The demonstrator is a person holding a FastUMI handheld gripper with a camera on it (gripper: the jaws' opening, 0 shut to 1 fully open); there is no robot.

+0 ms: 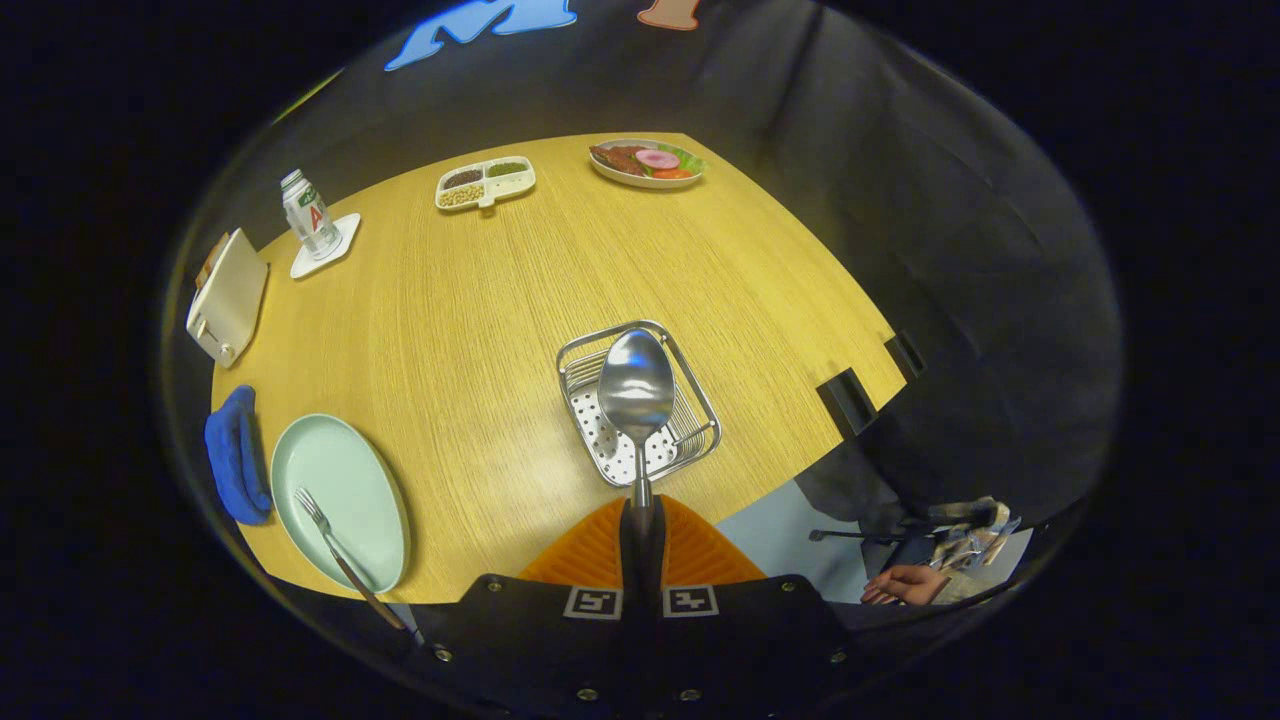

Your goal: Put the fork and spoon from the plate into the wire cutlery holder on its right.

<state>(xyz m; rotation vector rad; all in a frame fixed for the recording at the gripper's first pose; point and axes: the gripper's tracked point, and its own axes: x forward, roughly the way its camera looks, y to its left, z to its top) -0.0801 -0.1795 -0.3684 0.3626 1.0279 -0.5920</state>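
My gripper (641, 520) is shut on the handle of a steel spoon (636, 392), which sticks out ahead of the orange fingers (590, 552). The spoon's bowl hangs over the wire cutlery holder (700, 395) on the wooden table, above its perforated floor. To the left of the fingers lies the pale green plate (335, 470) with the fork (335, 545) resting on it, tines toward the plate's middle, handle over its near rim.
A blue cloth (235, 455) lies left of the plate. Farther back stand a toaster (228, 297), a bottle (309, 213) on a white coaster, a divided snack tray (485, 183) and a food plate (646, 163). The table's edge (840, 400) runs right of the holder; a hand (905, 585) shows below it.
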